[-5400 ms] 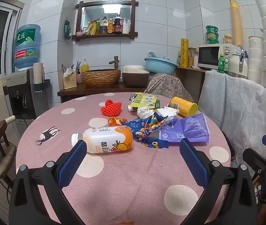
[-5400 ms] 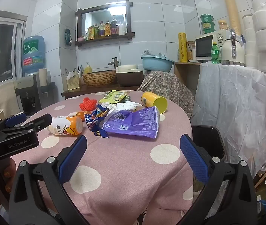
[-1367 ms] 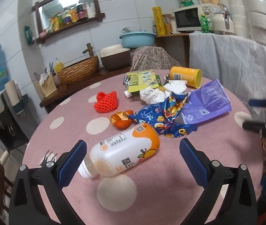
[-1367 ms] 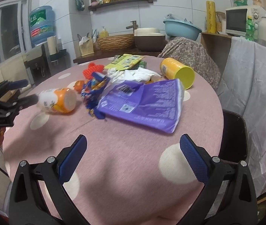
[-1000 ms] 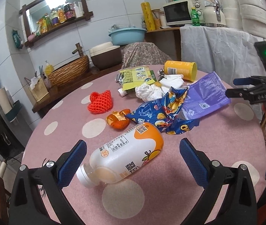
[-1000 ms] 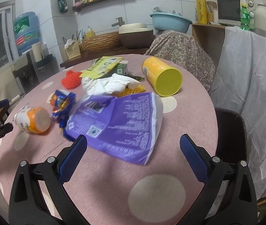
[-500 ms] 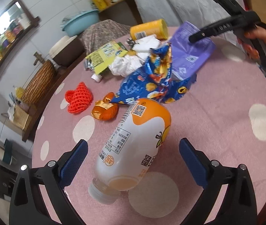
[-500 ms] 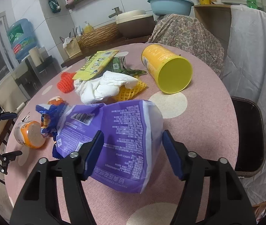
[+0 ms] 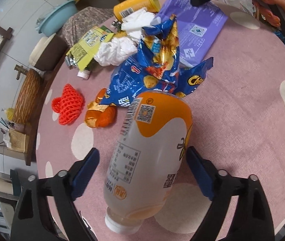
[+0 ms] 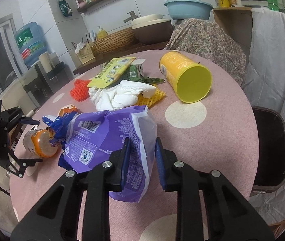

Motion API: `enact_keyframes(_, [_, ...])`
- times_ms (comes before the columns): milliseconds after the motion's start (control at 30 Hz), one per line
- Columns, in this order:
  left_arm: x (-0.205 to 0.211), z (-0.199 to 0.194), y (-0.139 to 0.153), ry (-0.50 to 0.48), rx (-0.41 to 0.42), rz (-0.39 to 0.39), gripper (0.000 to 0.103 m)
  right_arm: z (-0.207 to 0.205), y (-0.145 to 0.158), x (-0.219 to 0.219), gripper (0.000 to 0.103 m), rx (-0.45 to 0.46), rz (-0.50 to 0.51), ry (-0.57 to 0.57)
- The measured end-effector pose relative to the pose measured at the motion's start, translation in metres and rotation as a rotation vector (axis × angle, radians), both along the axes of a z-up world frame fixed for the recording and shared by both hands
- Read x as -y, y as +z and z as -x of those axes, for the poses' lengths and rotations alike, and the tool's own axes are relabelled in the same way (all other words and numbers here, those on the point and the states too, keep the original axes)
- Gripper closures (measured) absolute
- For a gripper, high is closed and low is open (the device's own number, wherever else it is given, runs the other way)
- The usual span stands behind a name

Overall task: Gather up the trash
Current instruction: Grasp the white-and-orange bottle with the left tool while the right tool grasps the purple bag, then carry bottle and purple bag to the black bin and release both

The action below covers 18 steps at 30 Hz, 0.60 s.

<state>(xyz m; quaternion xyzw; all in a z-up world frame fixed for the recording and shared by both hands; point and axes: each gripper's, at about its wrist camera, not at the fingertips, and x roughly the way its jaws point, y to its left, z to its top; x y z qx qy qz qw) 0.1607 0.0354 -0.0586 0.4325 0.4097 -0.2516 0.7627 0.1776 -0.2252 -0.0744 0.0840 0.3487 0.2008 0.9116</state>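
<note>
the left gripper [image 9: 142,160] points down at a juice bottle [image 9: 150,150] that lies on its side on the pink table [image 9: 243,130] with white dots. the bottle is white and orange, and its white cap [image 9: 120,226] points toward the camera. the bottle sits between the 2 blue pads. the jaws are closing in on it. the right pad [image 9: 197,172] looks like it just touches the bottle, but the left pad [image 9: 84,172] is a little way off, so the bottle is not squeezed yet.

the right gripper [image 10: 141,160] has its jaws closing on the near edge of a big purple bag [image 10: 110,140]. the bag's edge is bunched up between the 2 blue pads. the left pad presses on it; i cannot tell if the right pad touches it.

the rest of the trash lies in a heap in the middle of the table. a blue chip bag [image 9: 152,64] lies just past the bottle and touches the purple bag. a small orange wrapper [image 9: 100,114] sits beside a red net [image 9: 69,104]. white crumpled paper [image 10: 122,94] lies on a yellow net [image 10: 152,96]. a yellow-green packet [image 10: 112,72] lies behind the paper. a yellow can [image 10: 184,78] lies on its side, well apart from the heap, with its open end toward the right camera. a dark chair [image 10: 269,146] stands beside the table.
</note>
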Motion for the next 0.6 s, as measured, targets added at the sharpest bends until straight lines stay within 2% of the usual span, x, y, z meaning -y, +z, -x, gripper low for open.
enact_keyframes(67, [0.002, 0.001, -0.001, -0.003, -0.011, -0.005, 0.032, 0.003, 0.002, 0.001, 0.079, 0.011, 0.003, 0.0])
enact_keyframes(233, [0.008, 0.005, 0.001, 0.007, 0.011, 0.003, 0.038, 0.01, 0.005, 0.007, 0.08, 0.032, -0.011, -0.001])
enact_keyframes(400, [0.009, 0.01, 0.013, 0.063, 0.031, 0.122, 0.039, 0.025, 0.016, 0.007, 0.083, 0.095, 0.03, -0.001])
enact_keyframes(600, [0.006, 0.028, 0.038, 0.145, 0.095, 0.352, 0.041, 0.049, 0.034, 0.012, 0.085, 0.185, 0.061, -0.012])
